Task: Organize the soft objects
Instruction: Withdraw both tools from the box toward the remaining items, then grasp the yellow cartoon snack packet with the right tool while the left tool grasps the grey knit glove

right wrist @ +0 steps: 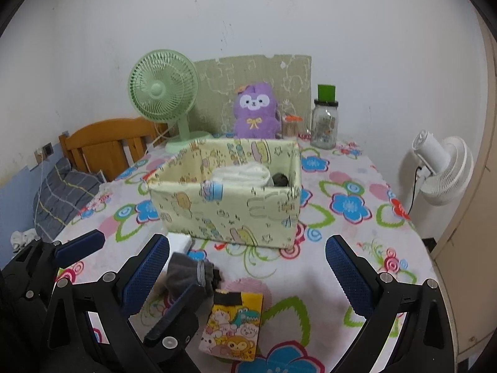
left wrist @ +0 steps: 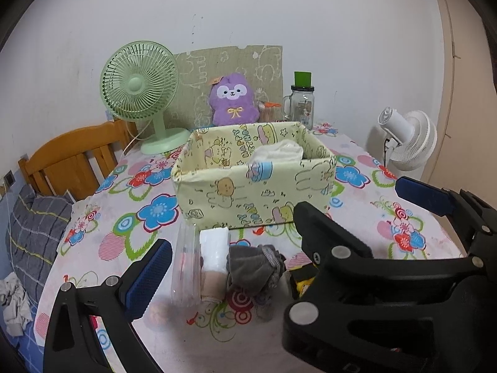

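Left wrist view: left claw [left wrist: 270,258] spread wide, nothing between its blue pads; it hangs low over the table [left wrist: 357,236], on the near side of the fabric box [left wrist: 254,192].
Right wrist view: right claw [right wrist: 248,283] also spread wide and holding nothing, on the near side of the fabric box [right wrist: 230,208].
Fabric box: pale yellow with cartoon prints, upright on the flowered tablecloth; folded white cloth [left wrist: 278,152] lies inside it, with a dark rolled item [right wrist: 281,179] against the right inner wall.
Grey sock bundle [left wrist: 254,267]: on the table just in front of the box, between the left claw's fingers as seen from that camera (contact cannot be told).
White folded piece [left wrist: 213,248]: touching the left side of the grey bundle, its far end near the box front.
Beige piece [left wrist: 212,286]: directly nearer than the white one.
Clear plastic wrapper [left wrist: 186,267]: at the left of that stack.
Yellow cartoon sock pack [right wrist: 234,326]: flat on the table, nearer than the box, just right of the grey sock bundle [right wrist: 186,275].
Behind the box: green fan [left wrist: 139,90], purple plush [left wrist: 233,101], glass jar [left wrist: 303,104] with green lid.
Right of the box, off the table: white fan [right wrist: 441,171].
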Demonstrator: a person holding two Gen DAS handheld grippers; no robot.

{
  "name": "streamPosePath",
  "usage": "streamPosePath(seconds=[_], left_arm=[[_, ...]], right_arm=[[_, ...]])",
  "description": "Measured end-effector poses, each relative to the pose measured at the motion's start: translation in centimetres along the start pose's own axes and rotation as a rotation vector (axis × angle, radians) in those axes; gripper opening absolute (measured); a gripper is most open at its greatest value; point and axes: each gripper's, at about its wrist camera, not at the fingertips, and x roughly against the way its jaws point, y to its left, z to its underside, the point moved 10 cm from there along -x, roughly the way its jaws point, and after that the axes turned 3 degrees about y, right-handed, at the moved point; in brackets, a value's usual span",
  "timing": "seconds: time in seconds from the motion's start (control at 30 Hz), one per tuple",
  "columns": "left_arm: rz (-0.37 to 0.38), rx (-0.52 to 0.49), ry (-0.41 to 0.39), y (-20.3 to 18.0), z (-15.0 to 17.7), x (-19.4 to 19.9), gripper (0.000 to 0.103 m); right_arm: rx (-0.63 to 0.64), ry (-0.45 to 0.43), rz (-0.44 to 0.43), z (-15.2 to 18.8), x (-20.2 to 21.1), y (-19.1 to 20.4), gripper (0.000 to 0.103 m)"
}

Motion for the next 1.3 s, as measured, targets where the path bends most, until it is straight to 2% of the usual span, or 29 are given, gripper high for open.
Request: streamPosePath(seconds=[0.23, 0.37, 0.7, 0.87, 0.97, 1.1, 1.3], left_arm=[[-0.003, -0.059, 0.006, -0.5, 1.7, -0.8, 0.103], [0.01, -0.05, 0.026, -0.3, 2.8, -1.4, 0.103], [0.028, -0.008, 0.107, 0.5, 5.7, -3.8, 0.103], [0.028, -0.017, 0.11, 0.4, 6.6, -4.3, 0.102], [0.009, -0.047, 0.098, 0.3, 6.8, -4.5, 0.102], [0.018, -0.052, 0.09, 0.1, 6.9, -4.5, 0.102], [0.037, -0.061, 0.098, -0.6, 6.6, -4.5, 0.102]], right_arm=[[0.005, 0.066, -0.01, 2.1, -1.3, 0.3, 0.102], [0.005, 0.095, -0.015, 3.3, -2.0, 0.5, 0.101], [-0.007, 0.204, -0.023, 6.5, -4.3, 1.0, 0.078], [-0.051, 0.252, -0.036, 8.0, -5.4, 1.0, 0.073], [-0.037, 0.26, -0.041, 8.2, -5.6, 1.3, 0.067], [-0.027, 0.248, -0.045, 8.0, -5.6, 1.4, 0.05], [-0.041, 0.238, -0.033, 7.7, -5.3, 0.5, 0.048]])
